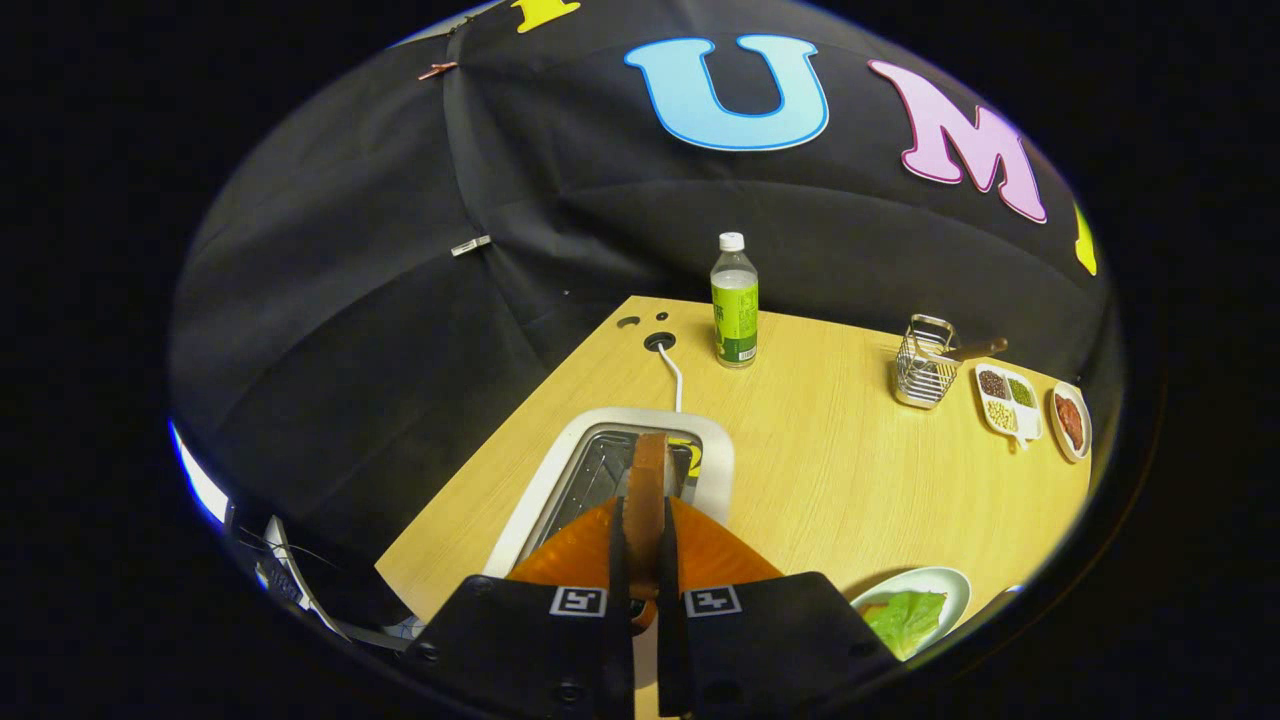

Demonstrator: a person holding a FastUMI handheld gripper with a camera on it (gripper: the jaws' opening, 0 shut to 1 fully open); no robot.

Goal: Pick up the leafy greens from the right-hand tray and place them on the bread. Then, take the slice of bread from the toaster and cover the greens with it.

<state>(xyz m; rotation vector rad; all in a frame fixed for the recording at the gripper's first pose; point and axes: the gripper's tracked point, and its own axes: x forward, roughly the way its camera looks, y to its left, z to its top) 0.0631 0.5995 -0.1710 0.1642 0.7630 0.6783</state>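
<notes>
Fingers clamped on the bread slice (648, 490), edge-on between them above the toaster (610, 470) slot.

Lift straight up so the slice clears the slot, then carry it toward the plate (945, 582) with the leafy greens (905, 618), nearby on the worktop (830, 470).

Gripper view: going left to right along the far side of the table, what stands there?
Bottle → wire basket → divided dish → small plate. Nearer, the gripper is shut on the bread slice over the toaster.

black tongs (645, 520), square coded markers, screws
</notes>
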